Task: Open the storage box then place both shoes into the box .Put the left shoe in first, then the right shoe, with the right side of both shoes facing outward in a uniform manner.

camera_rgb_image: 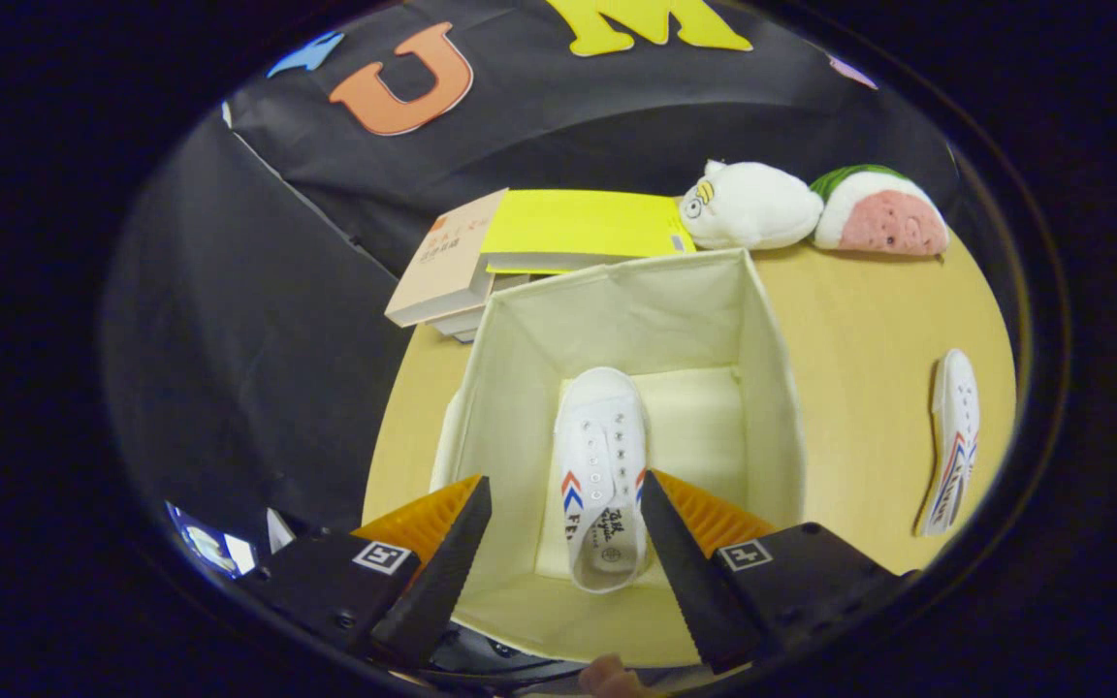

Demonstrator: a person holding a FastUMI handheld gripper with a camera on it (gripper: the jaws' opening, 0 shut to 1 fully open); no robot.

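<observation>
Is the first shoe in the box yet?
Yes: one shoe lies on the box floor, between the open tongs, untouched.

Tool [566, 514] fingers spread wide, holding nothing, angled downward.

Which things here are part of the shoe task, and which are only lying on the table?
Part of the job:
- storage box, open
- shoe in the box, lying on its floor
- second shoe, on the table beside the box
- gripper, fingers open above the box, holding nothing

Just lying about:
- books behind the box
- white plush toy
- watermelon plush
</observation>
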